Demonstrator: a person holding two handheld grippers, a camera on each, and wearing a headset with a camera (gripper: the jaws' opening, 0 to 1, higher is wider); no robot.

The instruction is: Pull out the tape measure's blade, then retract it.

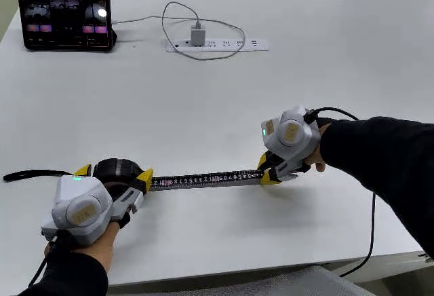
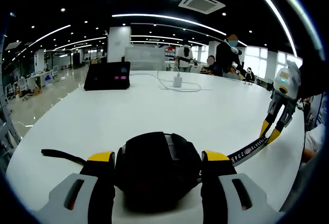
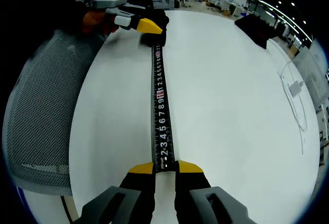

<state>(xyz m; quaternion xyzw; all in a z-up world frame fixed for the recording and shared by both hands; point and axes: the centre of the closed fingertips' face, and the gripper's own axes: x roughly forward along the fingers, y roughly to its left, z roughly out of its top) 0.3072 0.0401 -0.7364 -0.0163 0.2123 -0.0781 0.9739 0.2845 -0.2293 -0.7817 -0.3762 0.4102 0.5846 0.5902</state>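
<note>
My left claw (image 2: 158,157) is clamped around the tape measure case (image 1: 116,172). My right claw (image 3: 165,167) pinches the tip of the blade (image 3: 160,95), which is stretched between them. I should pull straight and low, holding the case steady.

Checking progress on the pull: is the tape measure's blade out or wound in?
Out. The blade stretches from the black case, clamped in the left gripper, to the right gripper, which pinches its end.

Black sleeves (image 1: 380,153) are worn. The left gripper (image 1: 114,172) and right gripper (image 1: 265,172) are cased in pale grey, tipped yellow, and fitted with black cables (image 1: 371,228).
</note>
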